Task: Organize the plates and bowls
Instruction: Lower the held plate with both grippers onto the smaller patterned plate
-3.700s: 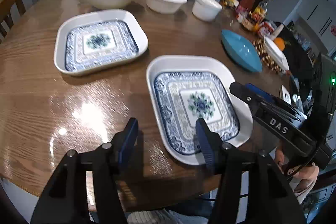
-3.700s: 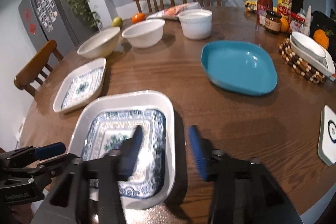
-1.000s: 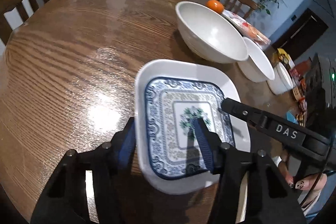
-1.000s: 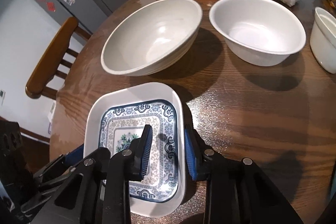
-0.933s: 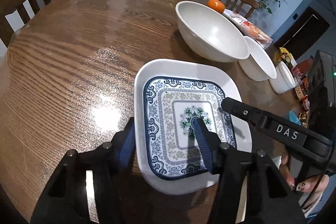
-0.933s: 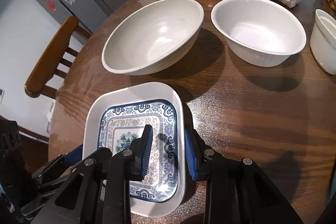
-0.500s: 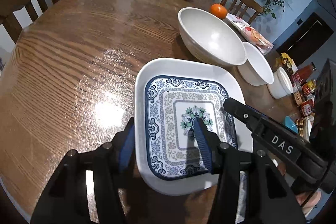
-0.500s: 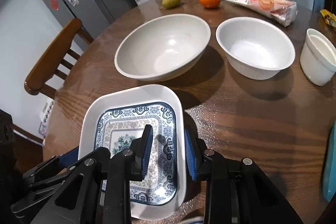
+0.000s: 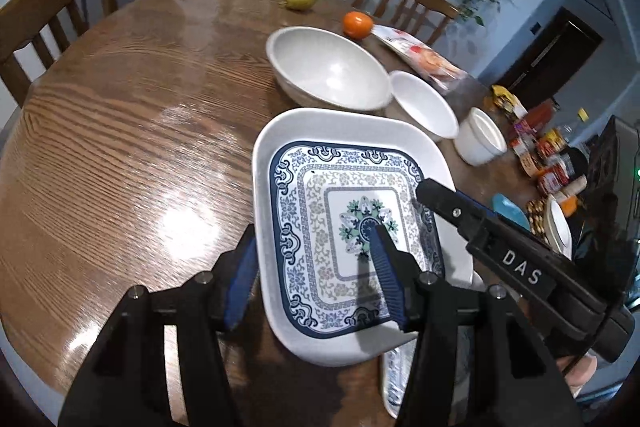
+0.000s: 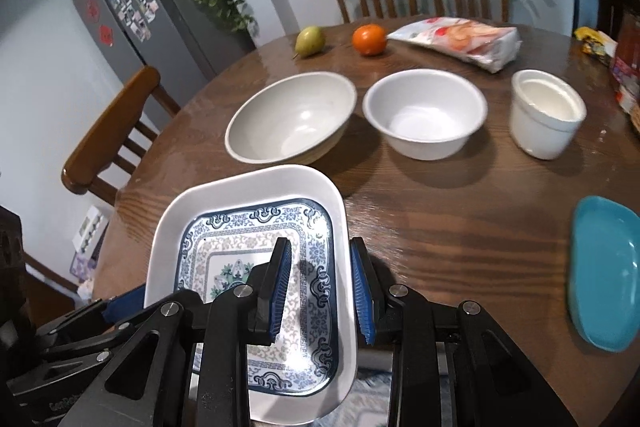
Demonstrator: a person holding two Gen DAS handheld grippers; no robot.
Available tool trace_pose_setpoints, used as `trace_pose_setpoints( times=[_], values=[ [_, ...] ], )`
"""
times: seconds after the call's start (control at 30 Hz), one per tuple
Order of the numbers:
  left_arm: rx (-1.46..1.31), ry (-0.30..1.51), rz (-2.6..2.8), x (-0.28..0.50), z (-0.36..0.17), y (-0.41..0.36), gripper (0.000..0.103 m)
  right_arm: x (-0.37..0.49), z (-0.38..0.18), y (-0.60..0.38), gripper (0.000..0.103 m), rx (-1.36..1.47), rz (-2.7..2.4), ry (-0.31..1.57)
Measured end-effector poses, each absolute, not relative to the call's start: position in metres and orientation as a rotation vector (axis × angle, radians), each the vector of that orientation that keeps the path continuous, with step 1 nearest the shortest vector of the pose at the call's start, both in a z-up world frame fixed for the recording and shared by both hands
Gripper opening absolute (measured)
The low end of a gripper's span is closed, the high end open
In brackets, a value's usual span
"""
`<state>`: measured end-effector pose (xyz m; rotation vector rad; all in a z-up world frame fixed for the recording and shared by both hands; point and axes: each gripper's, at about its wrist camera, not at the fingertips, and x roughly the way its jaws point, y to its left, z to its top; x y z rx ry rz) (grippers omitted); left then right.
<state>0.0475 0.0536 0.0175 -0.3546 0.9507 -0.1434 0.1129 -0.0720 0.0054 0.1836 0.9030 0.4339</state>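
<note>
A white square plate with a blue pattern (image 9: pixel 340 195) is held above the wooden table (image 9: pixel 120 107). My left gripper (image 9: pixel 310 275) grips its left rim and my right gripper (image 10: pixel 320 291) grips its right rim (image 10: pixel 344 259). A second patterned plate (image 9: pixel 394 375) shows partly beneath it near the table's front edge. Beyond stand a large cream bowl (image 10: pixel 292 119), a white bowl (image 10: pixel 424 113) and a small white cup-like bowl (image 10: pixel 546 113). A blue plate (image 10: pixel 604 271) lies at the right.
A pear (image 10: pixel 309 41), an orange (image 10: pixel 369 39) and a snack packet (image 10: pixel 456 41) lie at the table's far side. Bottles and jars (image 9: pixel 548 155) crowd the right edge. Wooden chairs (image 10: pixel 108 143) ring the table.
The held plate has been drawn back and raised; the bowls look farther away. A second patterned plate now shows beneath the held one.
</note>
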Motion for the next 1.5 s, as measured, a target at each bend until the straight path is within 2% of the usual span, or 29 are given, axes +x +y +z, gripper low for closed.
trace_pose_setpoints(
  times=[0.63,1.5],
  values=[
    [-0.223,1.026,-0.363,0.015,0.008,-0.031,0.053,0.051,0.009,-0.150,0.033,0.230,0.248,0.813],
    [-0.135,1.073,-0.370,-0.003,-0.016,-0.045,0.054,0.022,-0.033,-0.163,0.033,0.250,0.171,0.862]
  ],
)
